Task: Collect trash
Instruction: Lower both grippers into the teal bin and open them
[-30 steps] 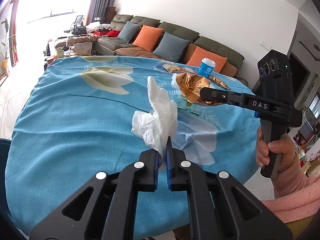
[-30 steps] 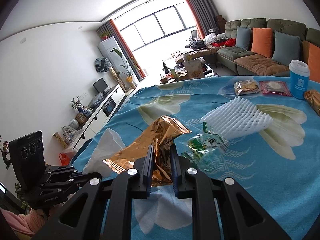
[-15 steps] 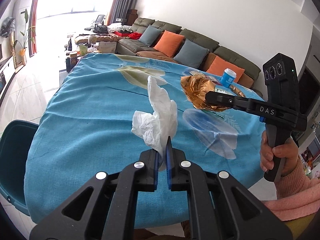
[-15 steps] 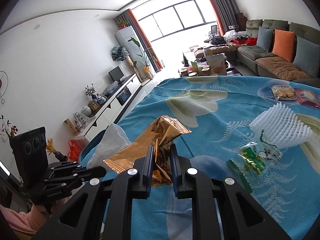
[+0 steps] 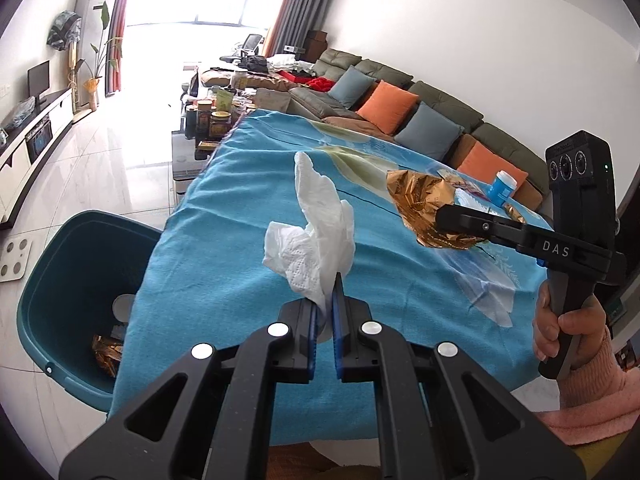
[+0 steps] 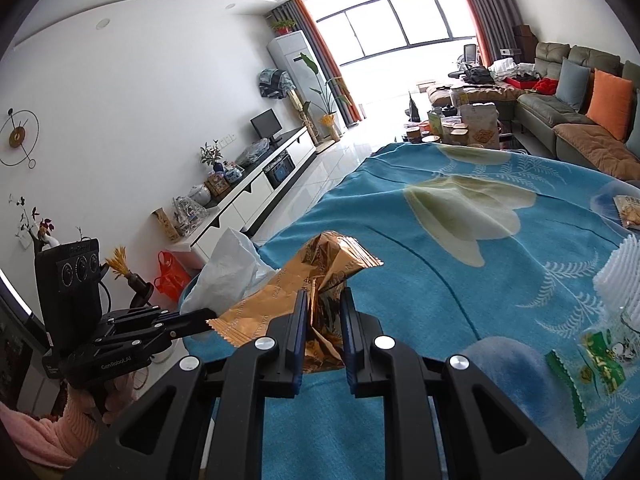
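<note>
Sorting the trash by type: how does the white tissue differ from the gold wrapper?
The tissue is white, soft and matte; the gold wrapper is shiny, crinkled foil with printing. The tissue is pinched in the left gripper, the wrapper in the right gripper. Both are crumpled and held above the blue tablecloth.

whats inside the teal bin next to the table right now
In the teal bin, a crumpled gold wrapper lies on the bottom near a pale round patch. The blue tablecloth covers the bin's right side, so anything there is hidden.
</note>
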Tool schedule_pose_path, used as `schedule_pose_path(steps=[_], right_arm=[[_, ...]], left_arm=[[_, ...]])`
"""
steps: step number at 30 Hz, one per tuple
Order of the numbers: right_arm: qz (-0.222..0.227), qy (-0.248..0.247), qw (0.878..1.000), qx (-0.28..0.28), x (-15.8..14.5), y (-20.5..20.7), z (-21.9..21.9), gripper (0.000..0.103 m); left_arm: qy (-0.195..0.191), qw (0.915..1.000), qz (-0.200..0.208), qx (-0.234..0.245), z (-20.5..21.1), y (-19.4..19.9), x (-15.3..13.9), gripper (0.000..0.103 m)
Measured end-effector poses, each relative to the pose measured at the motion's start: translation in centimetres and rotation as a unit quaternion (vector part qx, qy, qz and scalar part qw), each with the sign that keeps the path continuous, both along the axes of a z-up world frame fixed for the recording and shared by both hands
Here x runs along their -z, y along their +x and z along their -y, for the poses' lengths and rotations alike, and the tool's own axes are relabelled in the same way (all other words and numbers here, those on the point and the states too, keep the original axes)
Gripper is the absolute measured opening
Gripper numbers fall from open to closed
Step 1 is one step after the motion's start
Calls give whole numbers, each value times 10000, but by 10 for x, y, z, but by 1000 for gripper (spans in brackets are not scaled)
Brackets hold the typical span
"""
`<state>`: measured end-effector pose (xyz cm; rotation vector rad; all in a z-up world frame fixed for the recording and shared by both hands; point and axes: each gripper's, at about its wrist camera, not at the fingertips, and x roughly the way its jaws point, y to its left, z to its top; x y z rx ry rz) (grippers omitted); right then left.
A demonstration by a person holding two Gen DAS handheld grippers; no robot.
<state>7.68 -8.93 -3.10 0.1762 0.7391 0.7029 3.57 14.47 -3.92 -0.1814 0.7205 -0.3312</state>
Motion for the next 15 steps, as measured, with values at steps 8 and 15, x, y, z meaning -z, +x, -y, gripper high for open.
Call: schedule_pose_path(steps=[8,15], right_arm=[[10,-111,9993,-343,-4,4,-35,15],[40,-232,9978,-619,-6,9,-63,15]], left_arm=[[-19,9989,23,-467,-40,-6,-2,7],[-29,9966,33,-824,-70,-10,-2,7]])
